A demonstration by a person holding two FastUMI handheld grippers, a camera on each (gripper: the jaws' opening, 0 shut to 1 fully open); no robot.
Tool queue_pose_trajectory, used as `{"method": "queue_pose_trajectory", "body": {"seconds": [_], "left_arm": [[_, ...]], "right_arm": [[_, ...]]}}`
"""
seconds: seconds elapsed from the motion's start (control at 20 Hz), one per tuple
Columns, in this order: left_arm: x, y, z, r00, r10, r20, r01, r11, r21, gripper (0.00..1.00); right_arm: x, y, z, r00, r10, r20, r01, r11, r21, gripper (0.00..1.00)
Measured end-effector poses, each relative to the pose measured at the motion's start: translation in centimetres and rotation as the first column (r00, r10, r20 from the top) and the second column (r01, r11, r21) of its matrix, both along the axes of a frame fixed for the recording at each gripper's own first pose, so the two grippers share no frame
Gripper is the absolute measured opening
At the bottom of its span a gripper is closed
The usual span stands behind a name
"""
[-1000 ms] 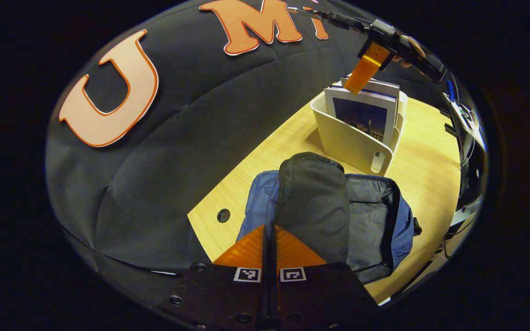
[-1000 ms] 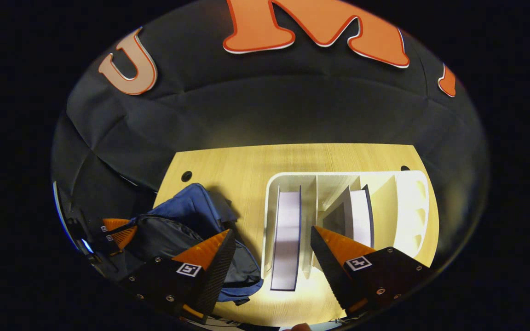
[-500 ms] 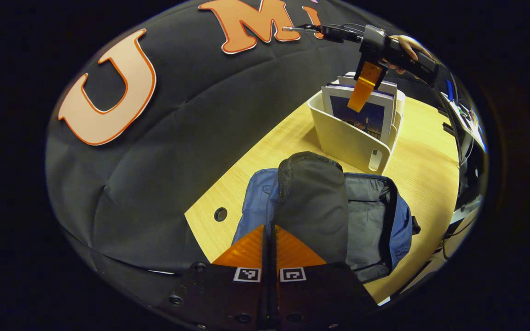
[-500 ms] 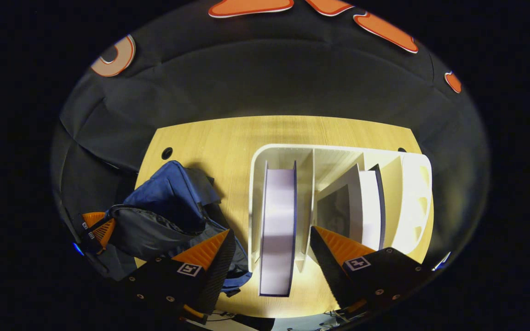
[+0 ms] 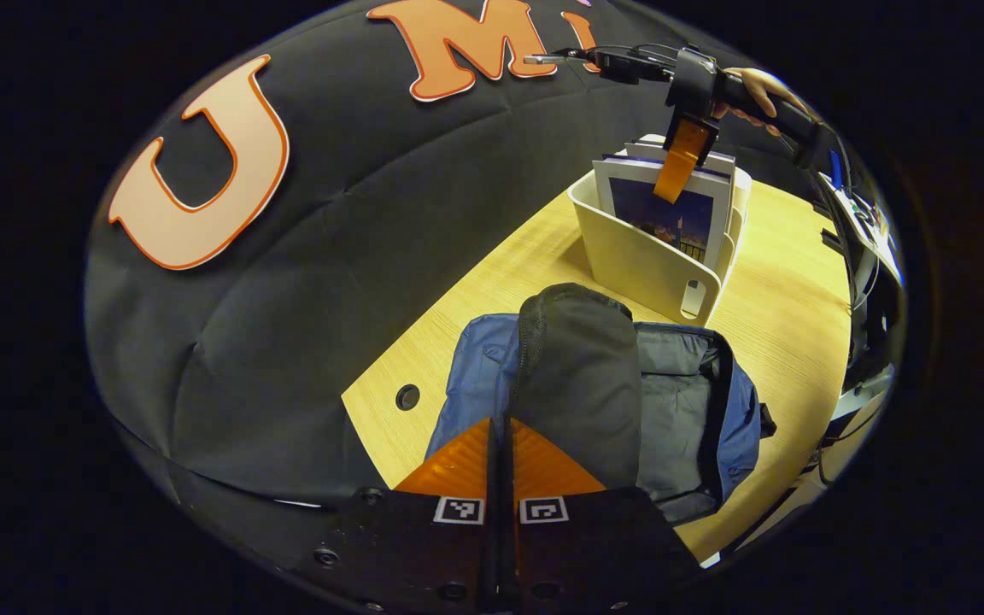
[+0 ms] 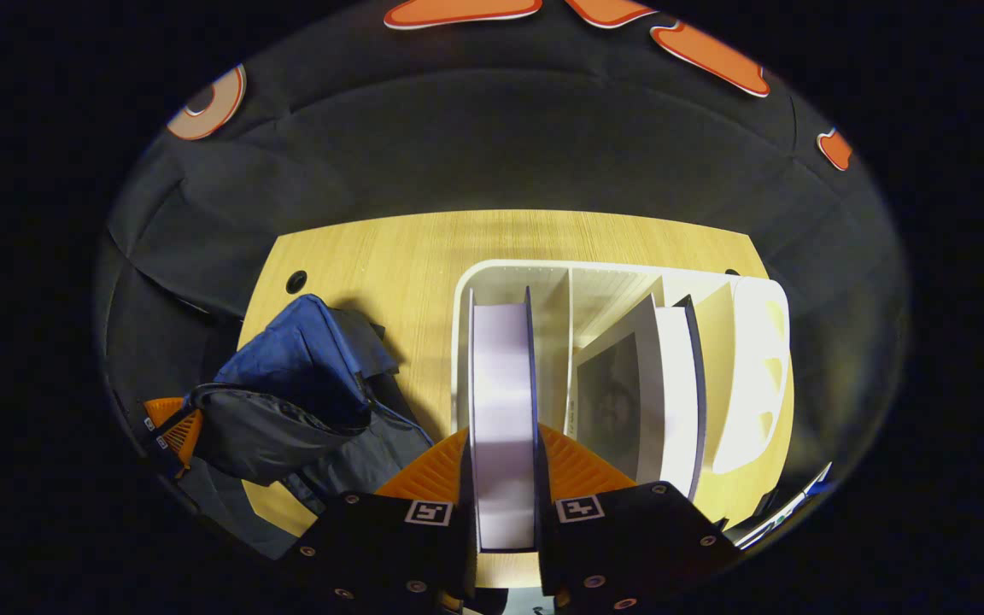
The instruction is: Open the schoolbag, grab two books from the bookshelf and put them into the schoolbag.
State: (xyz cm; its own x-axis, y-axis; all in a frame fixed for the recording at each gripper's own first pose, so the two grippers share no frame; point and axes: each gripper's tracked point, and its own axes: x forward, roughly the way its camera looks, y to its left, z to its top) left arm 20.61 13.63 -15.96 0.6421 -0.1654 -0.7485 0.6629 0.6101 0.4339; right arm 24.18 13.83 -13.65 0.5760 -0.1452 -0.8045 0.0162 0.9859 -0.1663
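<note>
Right gripper (image 6: 502,478) pinches a book; left gripper (image 5: 500,453) holds the bag flap up.

The thick white-paged book (image 6: 502,410) stands upright in the rigid cream plastic bookshelf's (image 6: 748,359) left slot, both fingers pressing its covers. Left jaws are pressed together on the dark cloth flap (image 5: 582,376) of the soft blue schoolbag (image 5: 735,427) (lying open on the wood-grain table (image 5: 791,307)).

I've got a light yellow wood-grain tabletop (image 5: 787,282) running from lower centre to right of the left gripper view; in the right gripper view it sits mid-frame (image 6: 424,248). Small round dark cable hole in the tabletop (image 5: 407,396) near its left edge, another at centre left in the right gripper view (image 6: 296,280). Black quilted cloth backdrop (image 5: 304,256) fills the upper left. Cables and blurred gear (image 5: 863,222) at far right edge, can't identify them.
</note>
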Motion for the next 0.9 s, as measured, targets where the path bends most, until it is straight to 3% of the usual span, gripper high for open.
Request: {"method": "queue_pose_trajectory", "body": {"seconds": [0.3, 0.55, 0.75, 0.9], "left_arm": [[-0.4, -0.1, 0.1, 1.0, -0.003, 0.002, 0.003, 1.0, -0.004, 0.01], [-1.0, -0.3, 0.1, 1.0, -0.012, 0.01, 0.012, 1.0, 0.002, 0.01], [-1.3, -0.3, 0.2, 1.0, -0.002, 0.026, 0.001, 1.0, 0.004, 0.01], [-1.4, -0.2, 0.4, 0.999, 0.007, 0.038, -0.007, 1.0, 0.007, 0.01]], "right_arm": [[-2.9, 0.0, 5.7, 0.993, -0.007, 0.114, 0.009, 1.0, -0.021, 0.29], [-6.9, 0.6, 14.1, 0.959, 0.019, 0.282, -0.024, 1.0, 0.014, 0.29], [-12.1, 2.1, 19.2, 0.913, 0.028, 0.407, -0.083, 0.99, 0.117, 0.29], [-16.4, 3.5, 20.0, 0.884, 0.019, 0.468, -0.142, 0.963, 0.229, 0.29]]}}
